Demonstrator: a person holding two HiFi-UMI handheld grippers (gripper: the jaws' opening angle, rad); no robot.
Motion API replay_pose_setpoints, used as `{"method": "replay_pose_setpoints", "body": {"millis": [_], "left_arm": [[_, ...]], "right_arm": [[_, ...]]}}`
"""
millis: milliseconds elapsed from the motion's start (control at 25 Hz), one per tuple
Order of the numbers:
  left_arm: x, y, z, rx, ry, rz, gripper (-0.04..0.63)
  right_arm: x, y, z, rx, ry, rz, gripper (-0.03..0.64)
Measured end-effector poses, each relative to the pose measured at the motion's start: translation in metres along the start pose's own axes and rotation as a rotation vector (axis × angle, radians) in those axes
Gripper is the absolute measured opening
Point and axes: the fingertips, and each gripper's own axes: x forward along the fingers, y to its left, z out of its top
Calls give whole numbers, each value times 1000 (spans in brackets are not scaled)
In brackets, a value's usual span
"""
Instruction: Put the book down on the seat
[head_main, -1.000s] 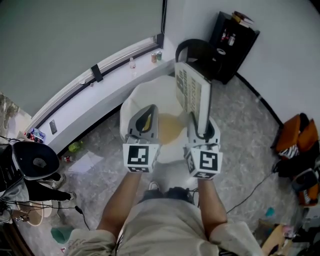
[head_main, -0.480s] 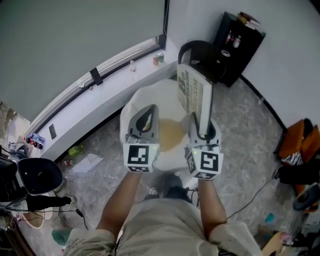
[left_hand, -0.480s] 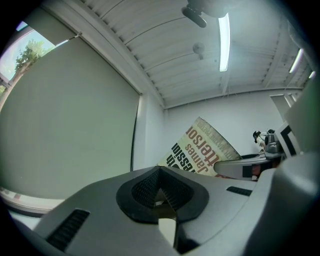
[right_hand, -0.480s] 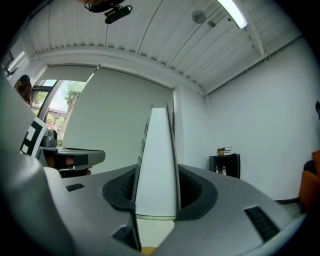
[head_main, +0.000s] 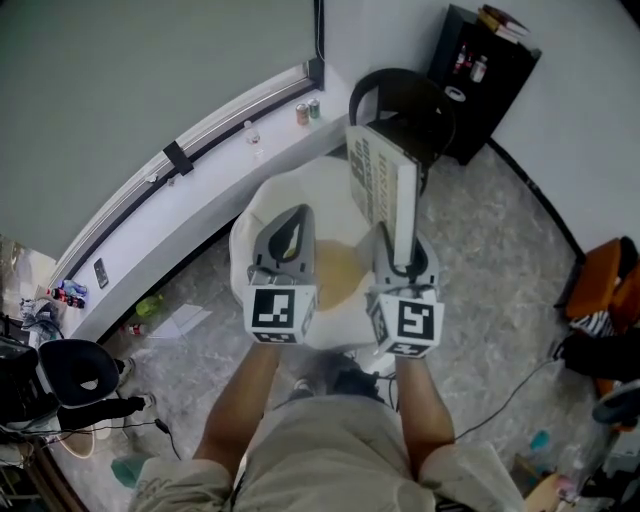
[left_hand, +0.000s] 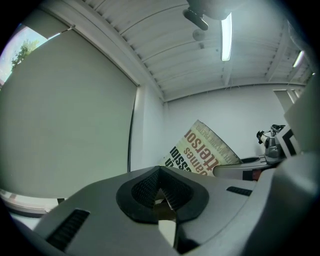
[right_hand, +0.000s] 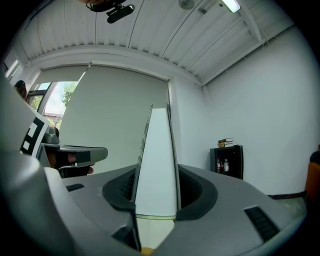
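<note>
My right gripper (head_main: 398, 250) is shut on a thick book (head_main: 380, 185), which it holds upright by its lower edge, with the printed cover facing left. In the right gripper view the book's (right_hand: 159, 160) white page edge fills the gap between the pads of the right gripper (right_hand: 155, 200). My left gripper (head_main: 297, 215) is shut and holds nothing; its pads meet at the tip of the left gripper (left_hand: 159, 175). The book (left_hand: 202, 150) shows to the right in that view. Both grippers hang over a white tub chair (head_main: 262, 200) with a tan seat cushion (head_main: 340, 270).
A black chair (head_main: 400, 100) stands just behind the white one, and a black shelf unit (head_main: 490, 55) with bottles is in the corner. Cans (head_main: 308, 110) sit on the window ledge. A black stool (head_main: 70, 370), papers (head_main: 175, 320) and orange bags (head_main: 605, 290) lie around on the floor.
Both grippers have moved forward together over the white chair, with the book still upright in the right one. The floor clutter has slid back in the head view.
</note>
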Motion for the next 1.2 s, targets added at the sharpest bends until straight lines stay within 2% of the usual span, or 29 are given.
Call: {"method": "replay_pose_setpoints", "body": {"millis": [280,480,640,920,1200], "left_arm": [[54,-13,-26,0,59,20,6],[79,-6,-55,-12,113,27,6],[93,7,-85,-35,151,17,6],[117,34,-160,-78,233,-13,6],[127,60,-272,-92,291,2,6]], "right_arm": [[44,-41,-31,40,62,27,163],[66,-51,-65,55,182,30,163],[89,-50,-89,40,183,23,163],[129,-51,-162,35,307,-3,163],[158,-48,-260,22,393,0,163]]}}
